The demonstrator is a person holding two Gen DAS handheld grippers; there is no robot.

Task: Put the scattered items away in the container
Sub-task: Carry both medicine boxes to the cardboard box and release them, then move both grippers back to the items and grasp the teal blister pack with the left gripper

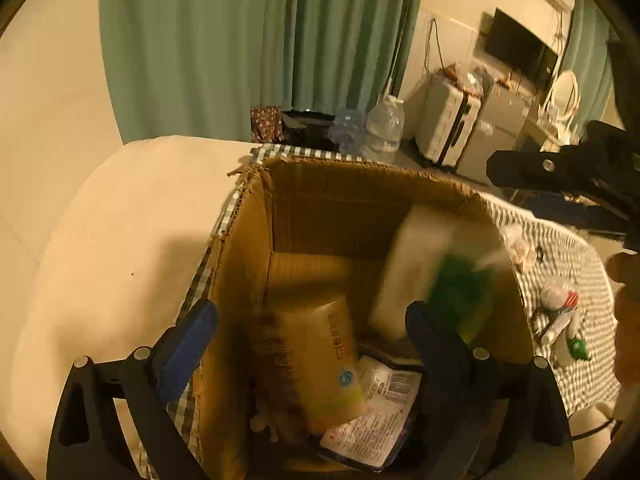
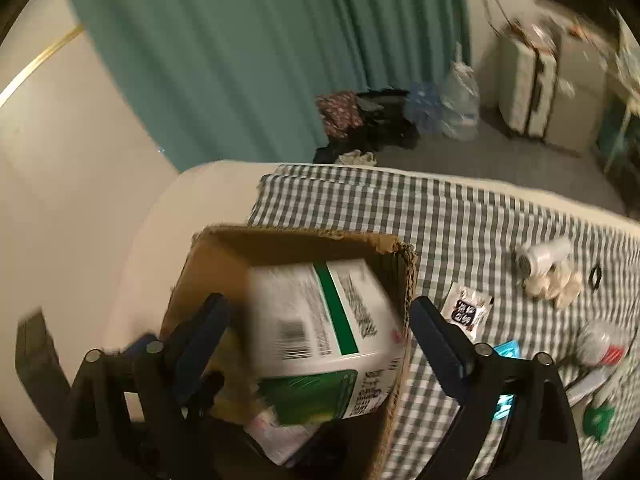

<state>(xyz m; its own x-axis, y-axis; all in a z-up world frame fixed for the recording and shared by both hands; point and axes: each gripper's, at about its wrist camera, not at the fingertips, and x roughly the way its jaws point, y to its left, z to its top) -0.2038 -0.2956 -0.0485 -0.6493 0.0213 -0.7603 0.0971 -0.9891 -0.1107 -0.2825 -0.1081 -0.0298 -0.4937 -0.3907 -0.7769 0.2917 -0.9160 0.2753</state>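
Observation:
An open cardboard box (image 1: pixel 340 184) stands on a checked cloth (image 2: pixel 460 216). Inside lie a yellow packet (image 1: pixel 320 352) and a white labelled packet (image 1: pixel 376 412). A white carton with a green stripe (image 2: pixel 320 320), blurred, leans against the box's right wall (image 1: pixel 424 264). My left gripper (image 1: pixel 310 340) hovers open over the box, its pads clear of everything. My right gripper (image 2: pixel 320 334) is open above the carton, with a gap at each pad. One of its fingers (image 1: pixel 520 166) shows in the left wrist view, above the box's far corner.
On the cloth right of the box lie a black-and-white sachet (image 2: pixel 466 312), a cyan packet (image 2: pixel 506 348), a white roll (image 2: pixel 544 256), a red-capped bottle (image 2: pixel 600 344) and a green item (image 2: pixel 598 420). A white mattress (image 1: pixel 120 240) borders the box. Curtain, suitcase and water bottles stand behind.

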